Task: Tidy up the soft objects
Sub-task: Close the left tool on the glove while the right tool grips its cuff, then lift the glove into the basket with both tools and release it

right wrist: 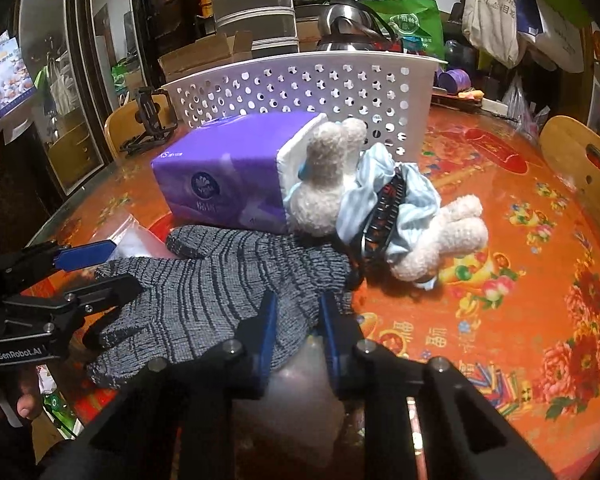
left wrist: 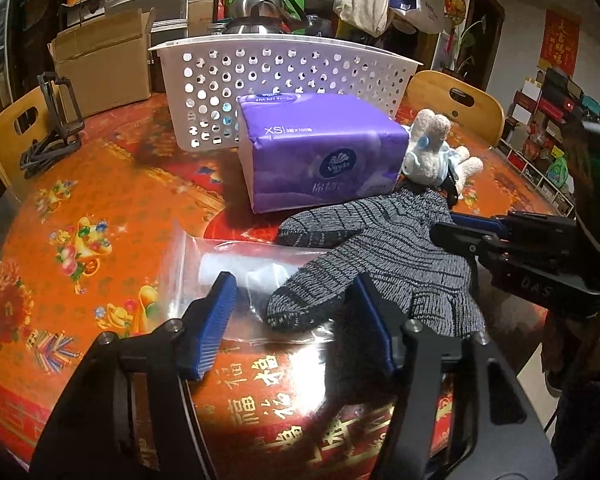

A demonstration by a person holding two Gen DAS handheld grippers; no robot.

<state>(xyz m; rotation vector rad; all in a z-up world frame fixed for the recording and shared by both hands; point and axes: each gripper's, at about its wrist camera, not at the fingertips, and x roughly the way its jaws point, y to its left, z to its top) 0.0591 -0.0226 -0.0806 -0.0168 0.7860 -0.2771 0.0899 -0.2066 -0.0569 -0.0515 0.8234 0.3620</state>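
Left wrist view: one grey knit glove lies flat on the worktop, in front of the one purple tissue pack. The left gripper is spread wide, its two blue fingers standing either side of one of the glove's fingertips and gripping nothing. That fingertip rests on one clear plastic bag, which lies to the left of the glove and has a white roll inside. Directly behind the tissue pack stands one white perforated basket. One white plush toy in pale blue cloth lies touching the pack's right side. The right gripper reaches in from the right at the glove's cuff end; this view does not settle how far it is open. One black folding stand sits well to the left of the basket.

Right wrist view: the right gripper has its two blue fingers drawn close together, pinching the cuff of the grey knit glove. The glove stretches to the left, in front of the purple tissue pack. The left gripper comes in from the left, one blue finger above the glove's fingertips and one black finger over them, parted. The plush toy leans against the pack's right end, a dark printed strap across its striped cloth. The white basket stands behind the pack, and the clear bag peeks out left of the glove.
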